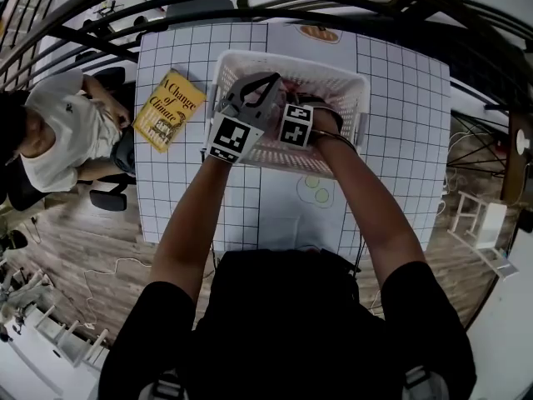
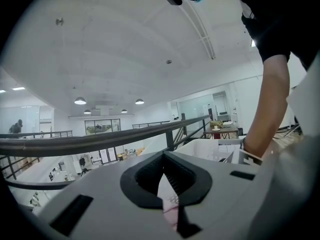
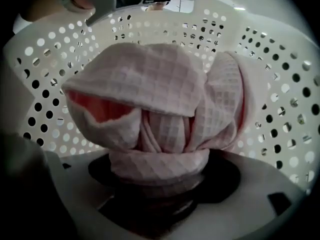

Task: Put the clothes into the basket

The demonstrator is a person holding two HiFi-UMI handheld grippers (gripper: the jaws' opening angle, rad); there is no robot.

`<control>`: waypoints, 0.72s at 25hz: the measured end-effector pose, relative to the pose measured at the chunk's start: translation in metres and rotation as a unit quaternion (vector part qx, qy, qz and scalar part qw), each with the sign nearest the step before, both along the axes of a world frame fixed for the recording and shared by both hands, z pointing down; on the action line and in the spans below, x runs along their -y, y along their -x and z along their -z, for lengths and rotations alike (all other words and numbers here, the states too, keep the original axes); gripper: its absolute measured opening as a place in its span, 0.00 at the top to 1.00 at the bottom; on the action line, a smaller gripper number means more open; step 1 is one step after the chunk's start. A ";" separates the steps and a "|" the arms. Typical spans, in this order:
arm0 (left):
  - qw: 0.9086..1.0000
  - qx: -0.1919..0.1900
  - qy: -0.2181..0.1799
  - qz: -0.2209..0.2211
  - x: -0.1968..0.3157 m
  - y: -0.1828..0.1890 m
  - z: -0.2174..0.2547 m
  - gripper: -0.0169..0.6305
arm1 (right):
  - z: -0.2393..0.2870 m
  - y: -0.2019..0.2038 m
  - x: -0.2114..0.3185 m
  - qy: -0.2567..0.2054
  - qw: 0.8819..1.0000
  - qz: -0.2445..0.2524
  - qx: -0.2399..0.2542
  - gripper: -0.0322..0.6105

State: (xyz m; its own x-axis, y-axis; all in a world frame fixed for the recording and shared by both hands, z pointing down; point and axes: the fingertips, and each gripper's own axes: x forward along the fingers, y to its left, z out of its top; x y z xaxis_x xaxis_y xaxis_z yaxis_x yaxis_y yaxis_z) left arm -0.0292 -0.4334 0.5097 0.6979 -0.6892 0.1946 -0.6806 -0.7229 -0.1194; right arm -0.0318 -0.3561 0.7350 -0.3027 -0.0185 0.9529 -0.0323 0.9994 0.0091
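A white perforated basket (image 1: 360, 83) stands on the gridded table, and both grippers reach into it. The right gripper (image 3: 157, 184) points down inside the basket (image 3: 280, 84); a bunched pink waffle cloth (image 3: 150, 84) fills its jaws and bulges out in front of them. The left gripper (image 1: 256, 92) tilts upward beside the right gripper (image 1: 310, 113). In the left gripper view, the left gripper (image 2: 167, 181) faces the ceiling, its jaws shut on a thin strip of the pink cloth (image 2: 169, 204). The person's right forearm (image 2: 265, 109) crosses that view.
A yellow book (image 1: 169, 109) lies on the table (image 1: 400, 157) left of the basket. A person in a white shirt (image 1: 58, 132) sits beyond the table's left edge. Railings and shelving surround the table.
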 end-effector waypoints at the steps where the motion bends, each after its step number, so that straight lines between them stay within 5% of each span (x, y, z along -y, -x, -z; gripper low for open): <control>1: 1.000 -0.003 0.001 0.003 0.000 0.001 0.000 0.97 | -0.003 -0.001 0.000 0.001 1.000 -0.002 -0.003 0.34; 18: 1.000 -0.013 -0.013 0.012 -0.003 0.006 0.017 0.97 | 0.054 -0.001 0.006 -0.023 0.999 -0.022 0.036 0.25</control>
State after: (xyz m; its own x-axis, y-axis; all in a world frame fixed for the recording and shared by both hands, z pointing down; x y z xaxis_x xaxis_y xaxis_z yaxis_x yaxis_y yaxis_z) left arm -0.0353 -0.4307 0.4930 0.6855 -0.7106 0.1585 -0.7009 -0.7030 -0.1205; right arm -0.0312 -0.3618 0.6809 -0.3690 -0.0774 0.9262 -0.0790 0.9955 0.0517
